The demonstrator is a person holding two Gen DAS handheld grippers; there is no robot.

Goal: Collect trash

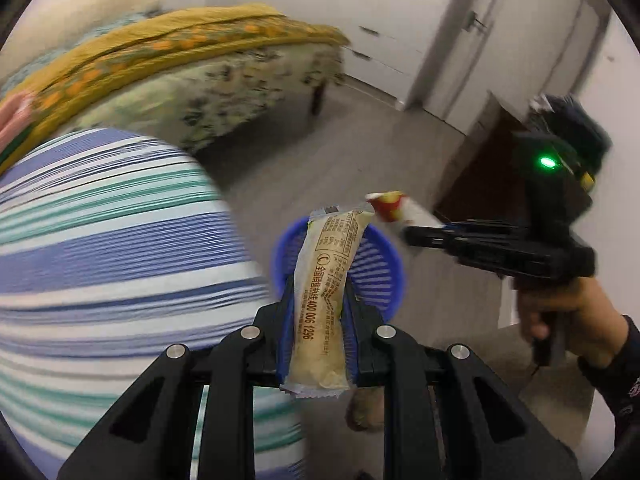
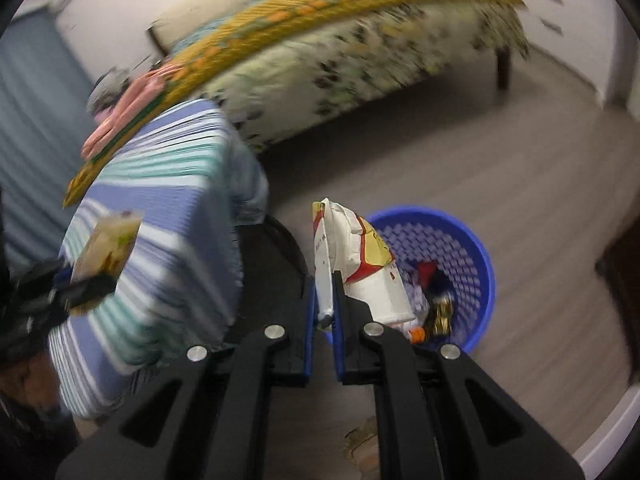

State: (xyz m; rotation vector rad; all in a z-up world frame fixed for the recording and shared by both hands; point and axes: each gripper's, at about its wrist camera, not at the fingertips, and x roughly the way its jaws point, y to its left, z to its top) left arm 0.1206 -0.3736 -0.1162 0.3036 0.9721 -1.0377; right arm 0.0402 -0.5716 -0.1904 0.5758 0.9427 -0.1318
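Left gripper [image 1: 320, 312] clamped on wrapper [image 1: 326, 288]; right gripper [image 2: 323, 312] clamped on bag [image 2: 360, 264]; basket [image 2: 476, 248] just below-ahead, right nearer.

Striped cloth [image 1: 112, 248] blurred, perhaps bedding.

A long beige snack wrapper [image 1: 324, 292] with brown printed text and crimped ends is pinched lengthwise in the left claw [image 1: 320, 312], hanging above the floor in front of the blue basket. A crumpled white bag [image 2: 360, 264] with red and yellow print is gripped by one edge in the right claw [image 2: 323, 320]. The round blue mesh basket [image 2: 472, 248] stands upright on the floor, with several pieces of trash already inside.
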